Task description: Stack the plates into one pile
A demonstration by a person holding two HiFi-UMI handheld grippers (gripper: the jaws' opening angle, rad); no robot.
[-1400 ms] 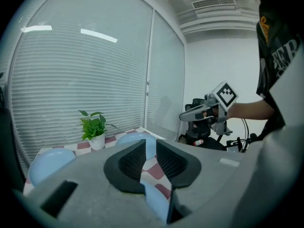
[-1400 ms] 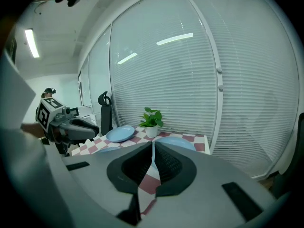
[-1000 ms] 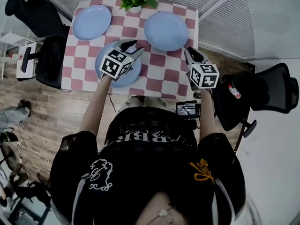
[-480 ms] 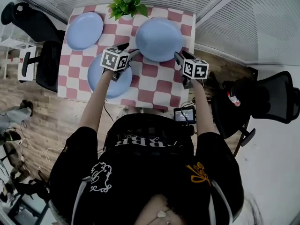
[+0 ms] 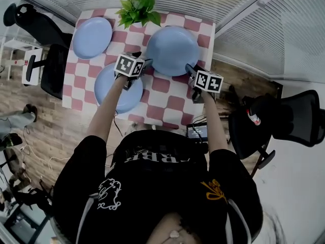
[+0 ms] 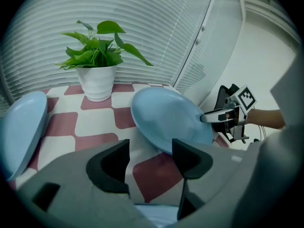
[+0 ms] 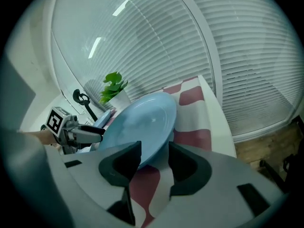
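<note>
Three light blue plates lie on the checked table: one far left, one near left, one far right. My left gripper is at the far right plate's left rim, open; its jaws have just been opening. My right gripper is at that plate's near right rim, open, its jaws having just opened too. In the left gripper view the plate lies just beyond the gripper. The right gripper view shows its rim in the gap of the gripper, untouched by the pads.
A potted plant in a white pot stands at the table's far edge between the two far plates. Black office chairs stand left and right of the table. Window blinds run behind it.
Both grippers have sunk and moved forward to the far right plate, the left one off the near left plate. Both pairs of jaws stand wider than before.
</note>
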